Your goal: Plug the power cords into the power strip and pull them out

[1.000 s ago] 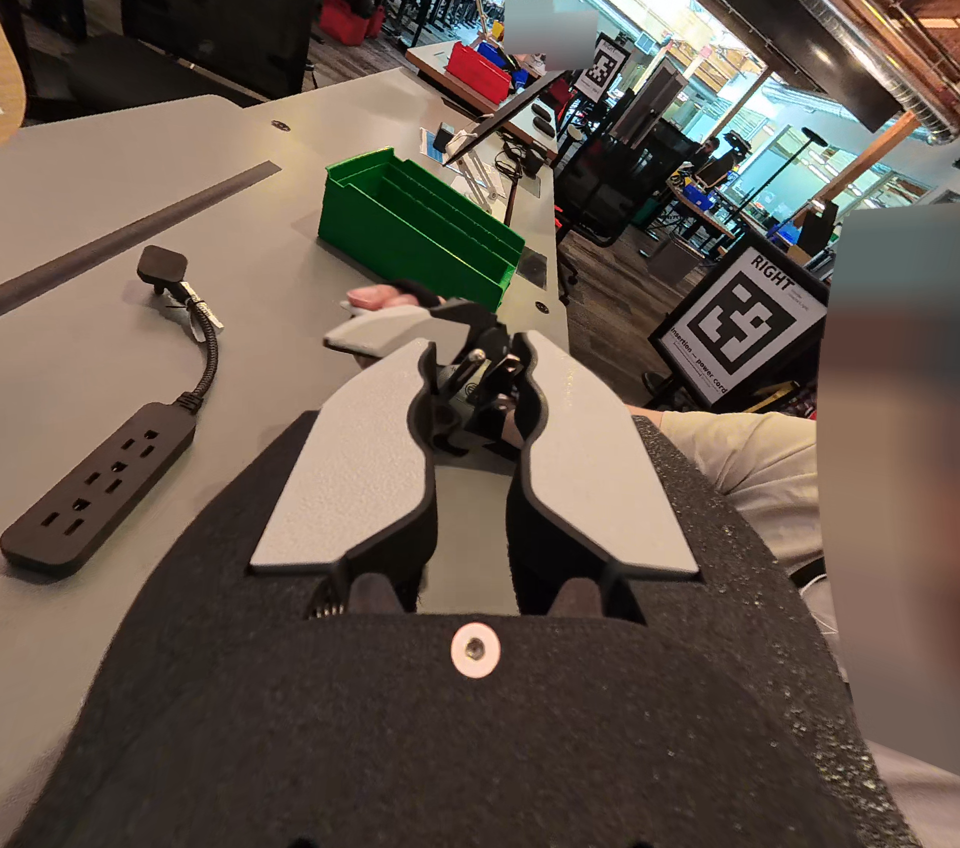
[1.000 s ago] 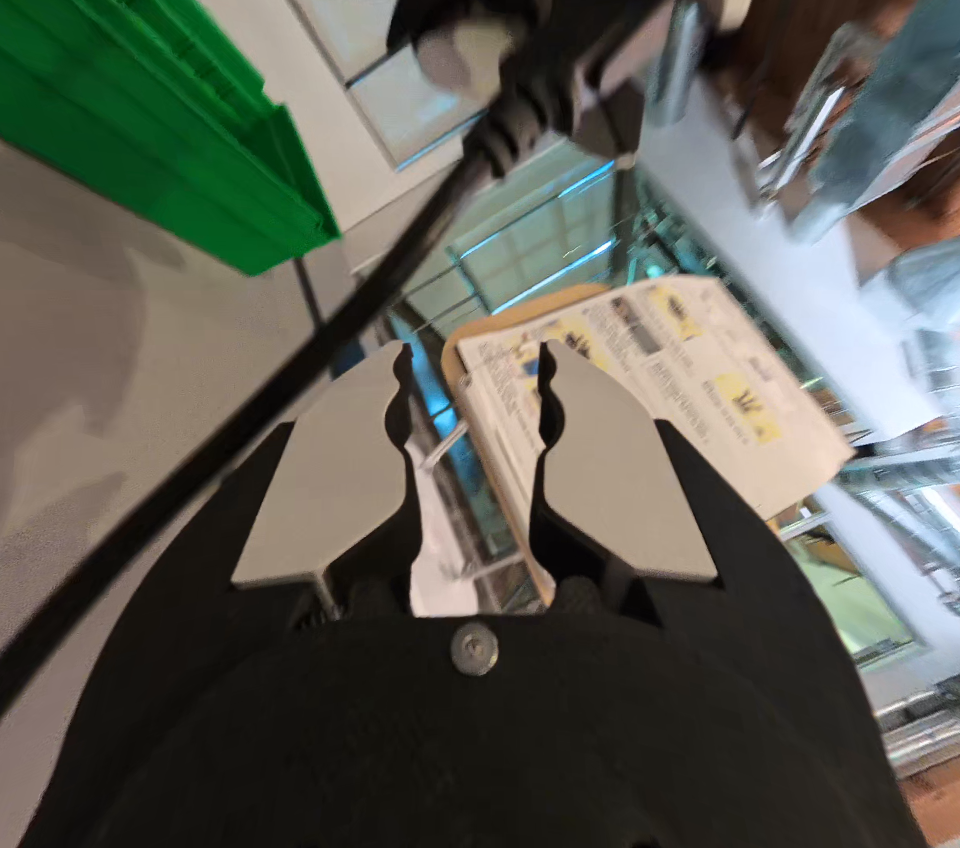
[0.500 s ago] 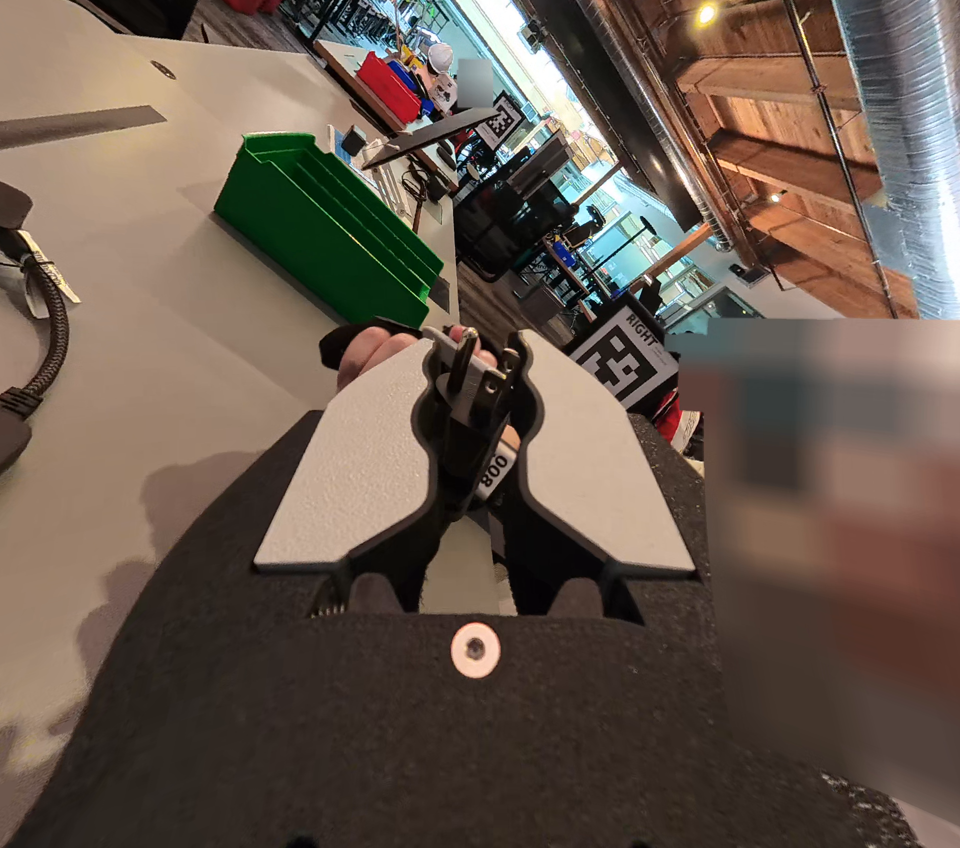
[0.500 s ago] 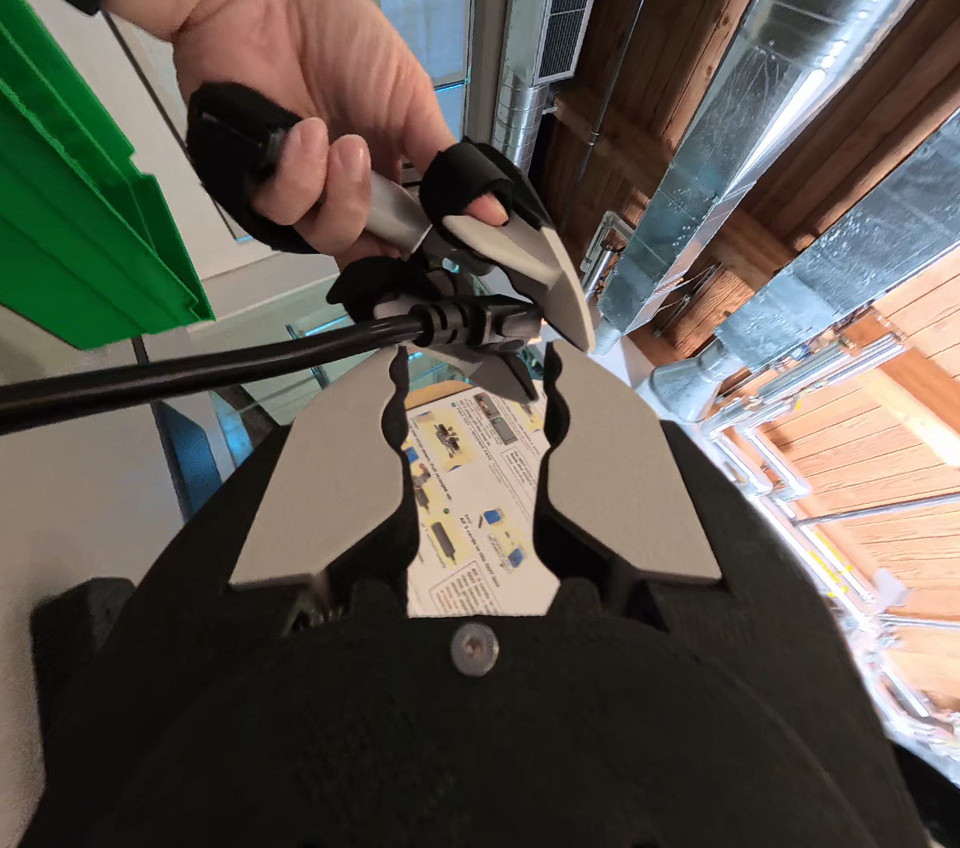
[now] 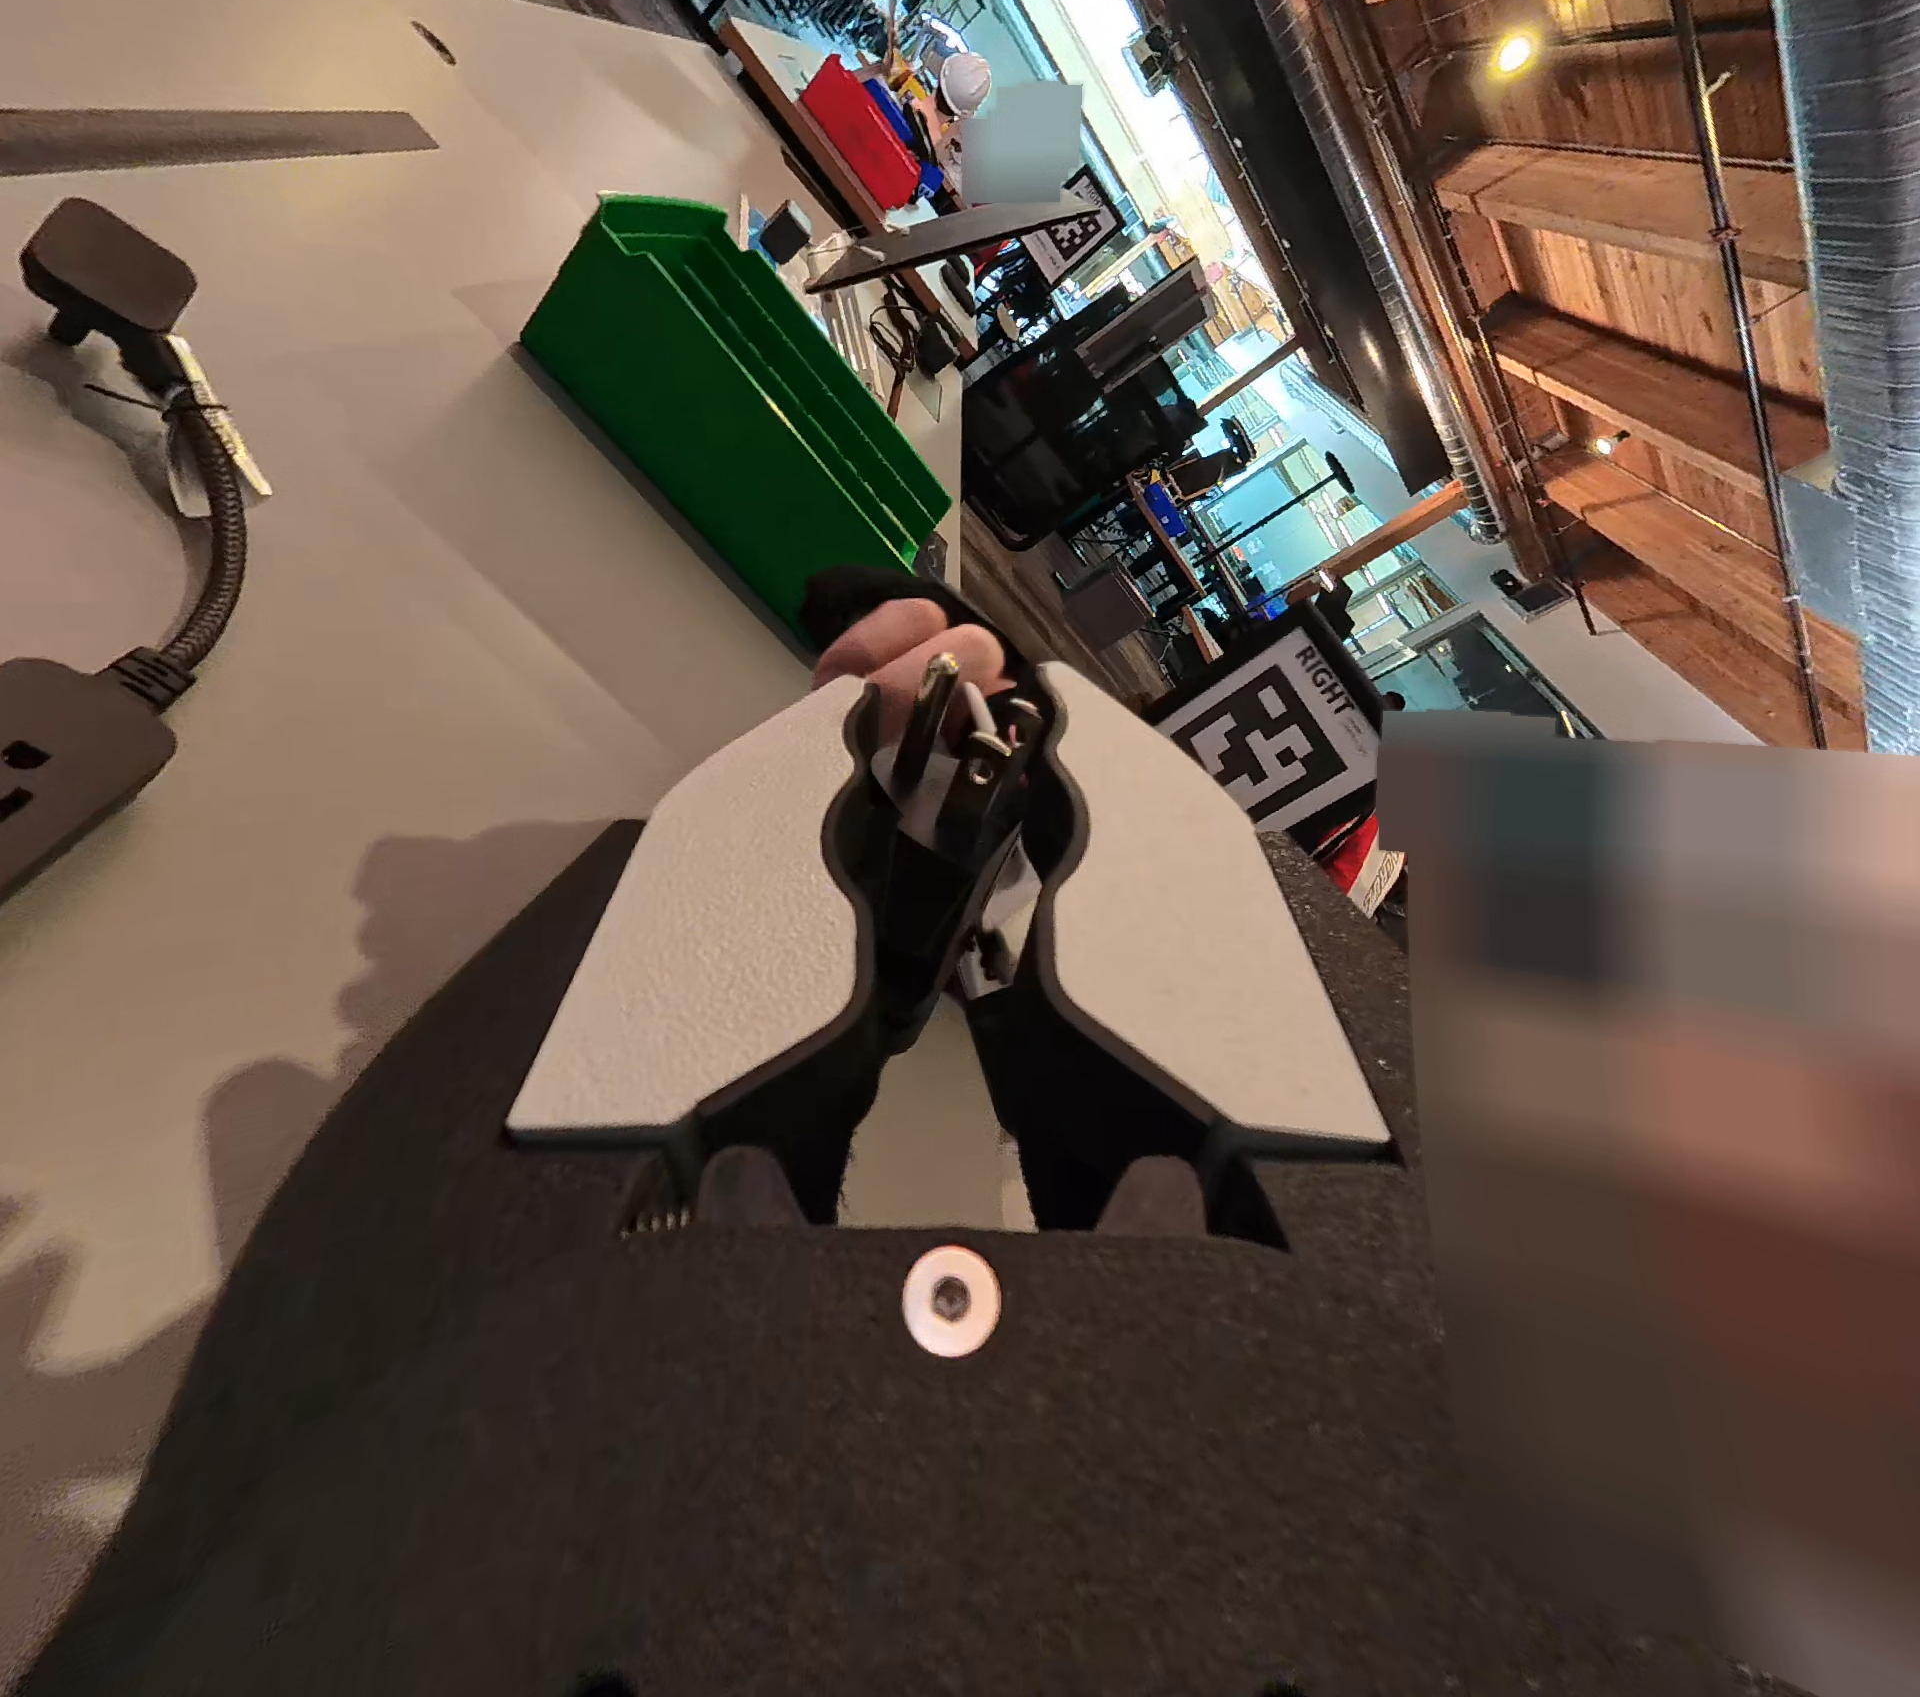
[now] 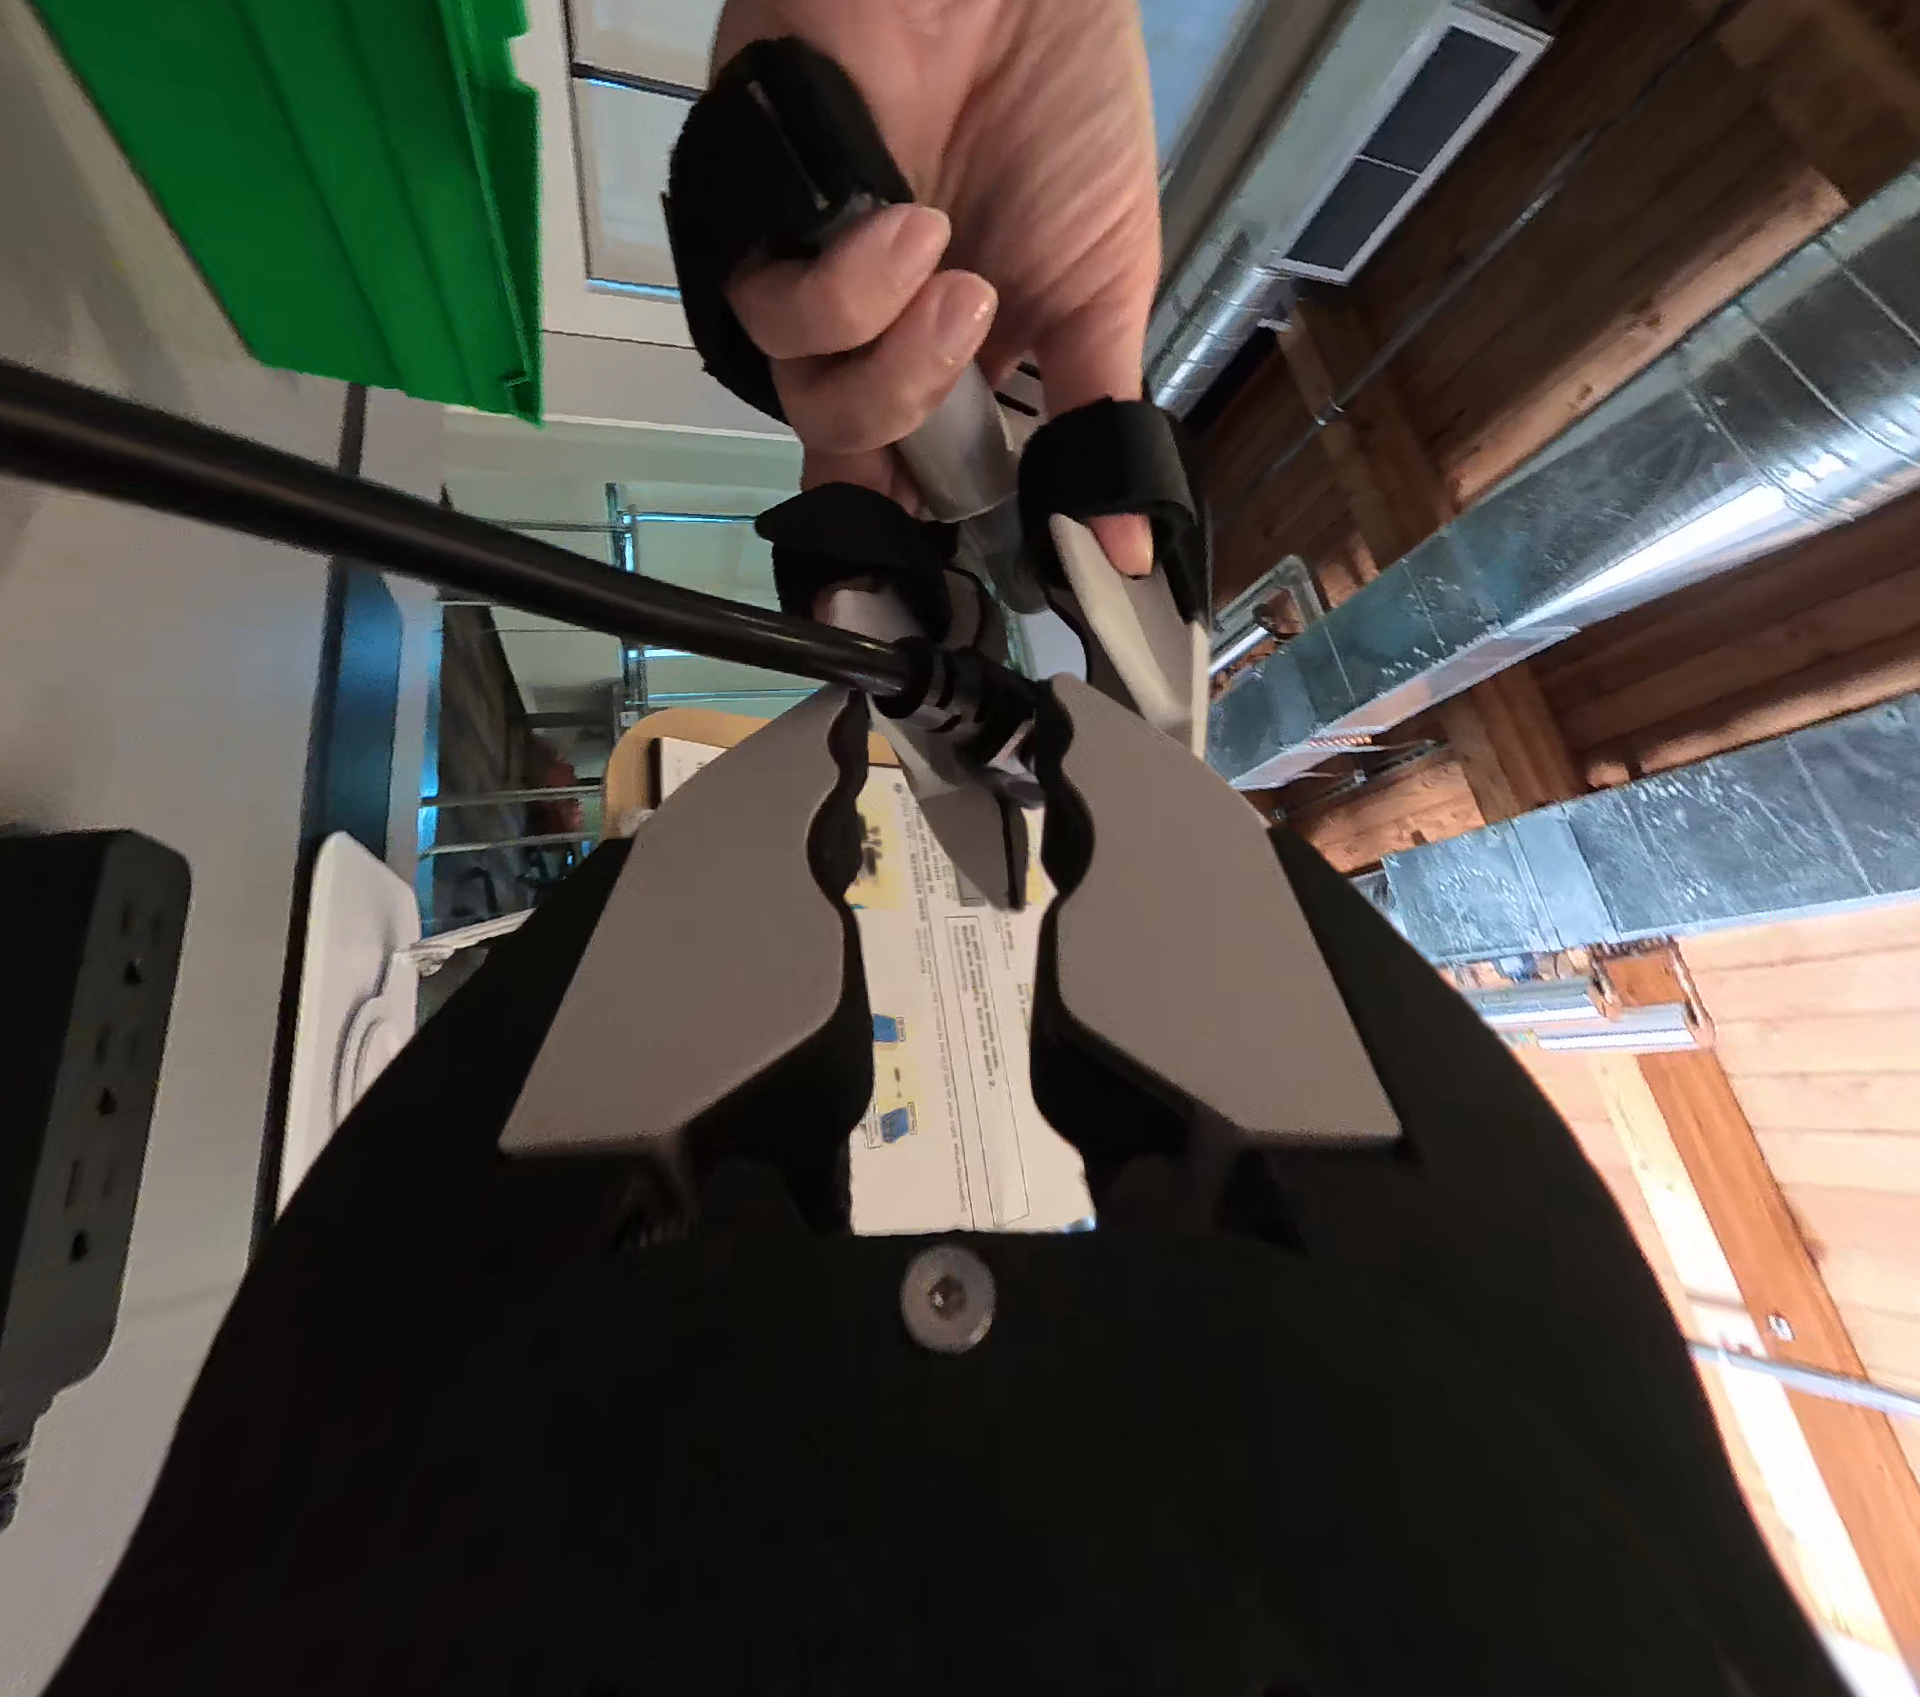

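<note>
Gripping: left hand-held gripper (image 5: 951, 748) pinching black plug (image 5: 951, 806), prongs outward
Right hand-held gripper (image 6: 948, 717): spread, around cord (image 6: 416, 535) end
Bench (image 5: 436, 608): power strip (image 5: 62, 764), green bin (image 5: 727, 421)

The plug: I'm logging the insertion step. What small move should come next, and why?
Probably carry the plug left toward the power strip and turn its prongs down. The left gripper grips it with prongs pointing up and away, while the strip lies on the table. The right gripper looks open.
</note>
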`<act>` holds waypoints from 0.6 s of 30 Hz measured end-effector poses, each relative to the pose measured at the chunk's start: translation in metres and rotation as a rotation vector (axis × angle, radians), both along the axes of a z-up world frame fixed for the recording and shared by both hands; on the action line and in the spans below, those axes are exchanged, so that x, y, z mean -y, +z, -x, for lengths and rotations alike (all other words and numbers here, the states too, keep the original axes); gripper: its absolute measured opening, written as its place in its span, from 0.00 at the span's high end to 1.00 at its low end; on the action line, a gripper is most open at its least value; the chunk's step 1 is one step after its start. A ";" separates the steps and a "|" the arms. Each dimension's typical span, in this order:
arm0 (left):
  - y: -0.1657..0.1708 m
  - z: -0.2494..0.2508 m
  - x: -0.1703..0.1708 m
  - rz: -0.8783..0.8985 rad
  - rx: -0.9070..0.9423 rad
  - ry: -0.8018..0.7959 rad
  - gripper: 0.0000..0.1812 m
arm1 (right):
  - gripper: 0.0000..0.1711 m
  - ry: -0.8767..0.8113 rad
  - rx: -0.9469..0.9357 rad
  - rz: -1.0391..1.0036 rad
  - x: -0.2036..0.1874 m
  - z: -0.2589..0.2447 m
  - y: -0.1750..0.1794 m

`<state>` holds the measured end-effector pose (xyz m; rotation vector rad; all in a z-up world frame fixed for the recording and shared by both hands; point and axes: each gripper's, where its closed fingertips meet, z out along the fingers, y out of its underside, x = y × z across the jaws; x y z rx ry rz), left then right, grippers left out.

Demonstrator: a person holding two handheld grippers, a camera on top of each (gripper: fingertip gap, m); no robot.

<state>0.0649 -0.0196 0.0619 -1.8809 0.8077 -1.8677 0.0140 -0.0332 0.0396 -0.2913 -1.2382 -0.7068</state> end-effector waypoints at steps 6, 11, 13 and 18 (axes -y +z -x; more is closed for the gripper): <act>-0.019 -0.002 -0.011 0.049 -0.046 0.015 0.86 | 0.85 -0.074 0.111 -0.041 -0.011 0.006 -0.020; -0.023 -0.004 -0.008 0.081 -0.039 -0.028 0.87 | 0.87 -0.050 0.104 -0.026 -0.005 0.006 -0.022; -0.023 -0.003 -0.006 0.078 -0.024 -0.054 0.88 | 0.88 -0.003 0.083 0.007 0.002 0.006 -0.019; 0.000 0.012 -0.003 0.096 0.162 -0.149 0.85 | 0.89 0.131 -0.002 0.149 0.020 0.006 -0.002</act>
